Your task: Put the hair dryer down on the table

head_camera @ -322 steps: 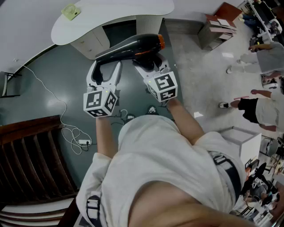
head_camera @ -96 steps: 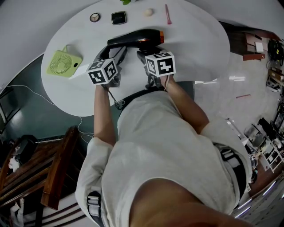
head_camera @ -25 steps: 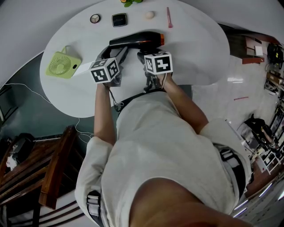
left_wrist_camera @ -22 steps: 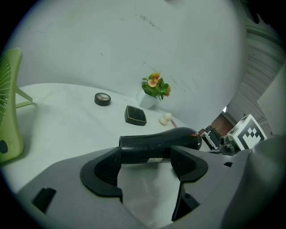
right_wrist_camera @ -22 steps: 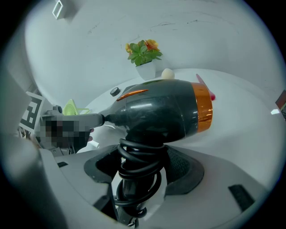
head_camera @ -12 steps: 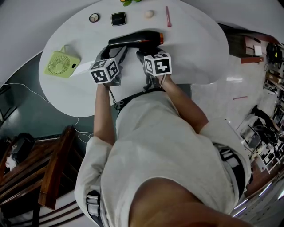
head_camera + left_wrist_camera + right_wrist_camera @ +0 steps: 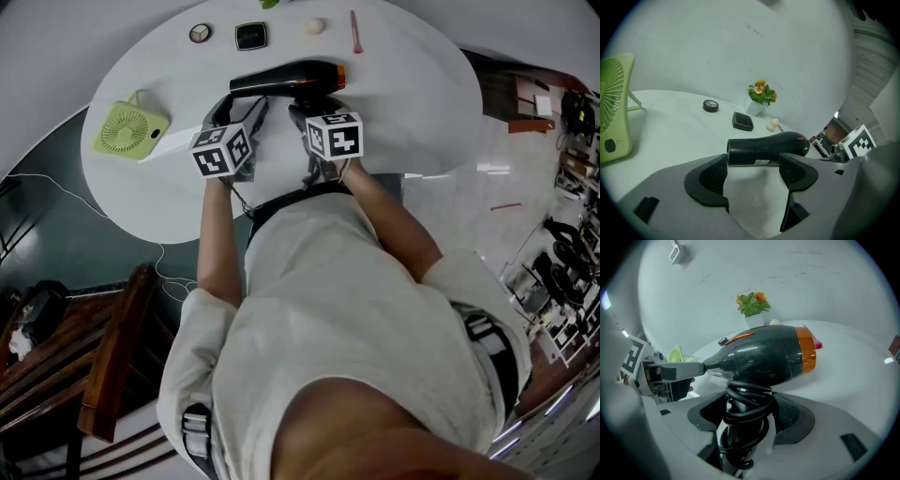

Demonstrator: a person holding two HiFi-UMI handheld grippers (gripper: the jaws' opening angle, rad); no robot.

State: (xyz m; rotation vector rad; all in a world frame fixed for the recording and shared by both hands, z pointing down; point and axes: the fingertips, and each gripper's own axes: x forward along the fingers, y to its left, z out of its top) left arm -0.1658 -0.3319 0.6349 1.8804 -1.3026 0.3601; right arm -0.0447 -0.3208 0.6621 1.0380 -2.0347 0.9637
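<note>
The black hair dryer (image 7: pixel 286 77) with an orange rear ring lies crosswise low over the white table (image 7: pixel 412 103); whether it touches the top I cannot tell. My right gripper (image 7: pixel 309 111) is shut on its handle (image 7: pixel 740 423), which has the black cord coiled round it. In the right gripper view the dryer body (image 7: pixel 764 355) fills the middle. My left gripper (image 7: pixel 234 105) stands open, its jaws wide apart. The dryer's barrel (image 7: pixel 766 147) runs across just beyond the left gripper's (image 7: pixel 754 173) pads.
A green desk fan (image 7: pixel 129 129) stands on the table's left. Along the far edge are a round compact (image 7: pixel 199 34), a black square case (image 7: pixel 251 36), a beige sponge (image 7: pixel 315 26) and a pink stick (image 7: pixel 355 32). A flower pot (image 7: pixel 761 96) sits behind them. A wooden chair (image 7: pixel 56 375) stands lower left.
Earlier both grippers carried the dryer over the floor toward the table; it is now over the tabletop. Over the last second the grippers and dryer have hardly shifted.
</note>
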